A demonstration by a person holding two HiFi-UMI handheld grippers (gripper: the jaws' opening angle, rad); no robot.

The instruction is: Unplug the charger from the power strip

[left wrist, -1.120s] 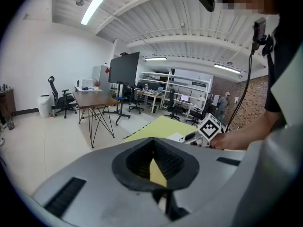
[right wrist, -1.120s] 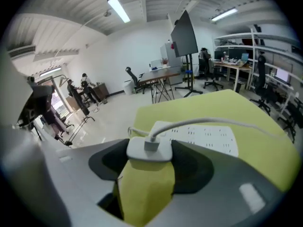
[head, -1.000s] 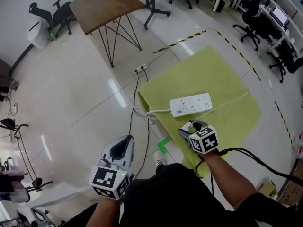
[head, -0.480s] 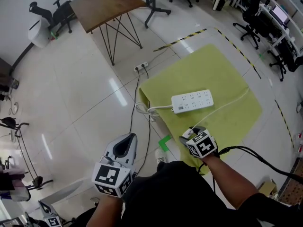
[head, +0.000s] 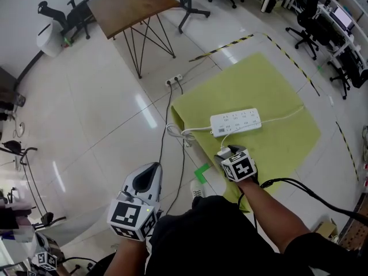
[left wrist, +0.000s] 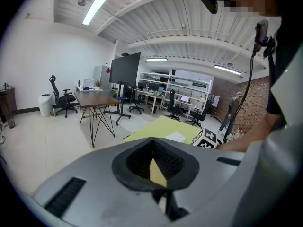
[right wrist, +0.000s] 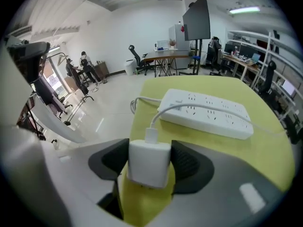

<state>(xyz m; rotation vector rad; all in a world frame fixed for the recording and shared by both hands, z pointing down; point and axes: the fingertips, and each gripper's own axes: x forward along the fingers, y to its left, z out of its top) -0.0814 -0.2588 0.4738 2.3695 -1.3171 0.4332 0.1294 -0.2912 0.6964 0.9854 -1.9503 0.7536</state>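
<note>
A white power strip (head: 236, 121) lies on a yellow cloth (head: 270, 91) on the floor. No plug sits in its sockets (right wrist: 203, 112). My right gripper (head: 228, 153) hovers just in front of the strip, shut on a white charger (right wrist: 148, 162). The charger is clear of the strip. Its thin white cable (right wrist: 199, 107) runs over the strip's top. My left gripper (head: 152, 171) hangs far to the left over the bare floor, jaws shut with nothing between them (left wrist: 152, 143).
The strip's own cord coils at the cloth's left edge (head: 178, 134) and runs to a floor socket (head: 172, 81). A wooden table (head: 132, 4) on thin metal legs stands beyond. Office chairs (head: 313, 22) and desks line the far right. A green tape mark (head: 200, 174) lies near my feet.
My right gripper, holding the charger, dipped back a little and has come slightly nearer the strip again. My left gripper has hardly moved.
</note>
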